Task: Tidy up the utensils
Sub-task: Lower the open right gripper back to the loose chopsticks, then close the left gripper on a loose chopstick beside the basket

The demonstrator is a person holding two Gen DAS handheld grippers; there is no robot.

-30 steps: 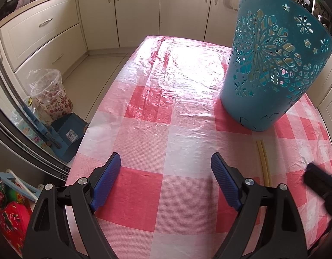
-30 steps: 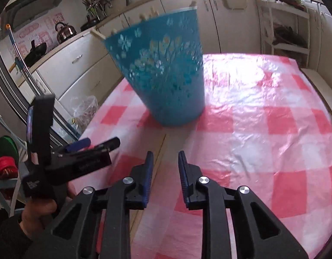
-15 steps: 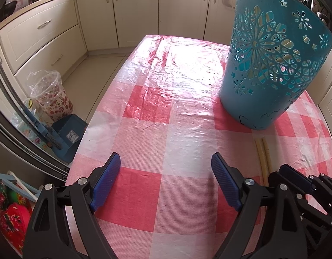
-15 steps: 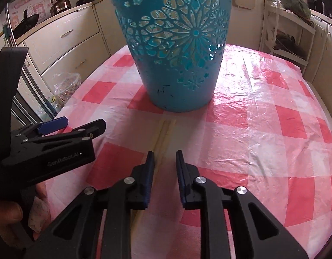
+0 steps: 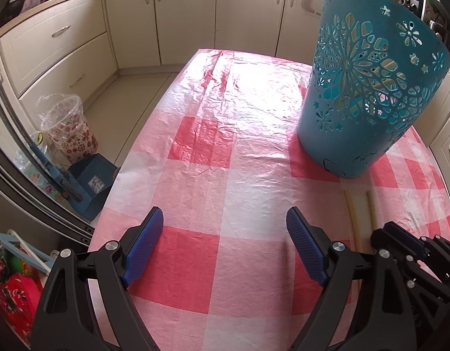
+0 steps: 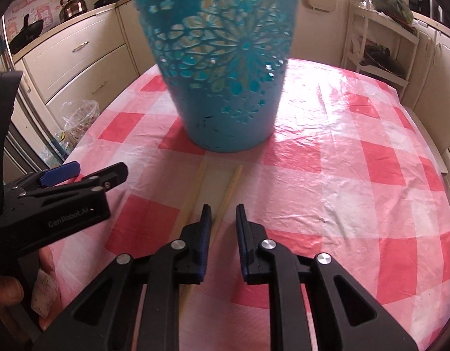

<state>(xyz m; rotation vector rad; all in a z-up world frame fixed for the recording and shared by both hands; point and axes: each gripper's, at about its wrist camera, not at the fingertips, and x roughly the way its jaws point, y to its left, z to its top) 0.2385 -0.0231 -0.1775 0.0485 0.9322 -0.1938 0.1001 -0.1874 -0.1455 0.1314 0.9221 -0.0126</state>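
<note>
My right tongs (image 6: 222, 213) sit low over the table, jaws w/ a narrow gap and just been closing in. One pale chopstick (image 6: 228, 190) runs up btwn the tips toward the basket; can't tell if the pads touch it yet, looks like a sliver of space each side. The 2nd chopstick (image 6: 193, 196) lies just left of my left-hand finger, outside the jaws, roughly parallel, far ends spread a bit. Both lie flat on the red-and-white check cloth (image 6: 356, 175).

My left tongs (image 5: 225, 225) are spread wide, nothing btwn the blue pads (image 5: 143, 242), only cloth below. In the right wrist view the left tool's body shows white lettering "GenRobot.AI" (image 6: 68, 219), w/ my hand (image 6: 8, 289) under it.

Just beyond the chopstick tips stands the teal cut-out basket (image 6: 225, 67), flower pattern, upright, close to them but not touching.

Further out: cream cabinets (image 5: 64, 44), a kettle (image 6: 73, 7) on the counter, pink wall stickers w/ characters too blurred to read. On the floor, a plastic-lined bin (image 5: 68, 128) and a blue dustpan (image 5: 92, 181) w/ a small label, unreadable.
</note>
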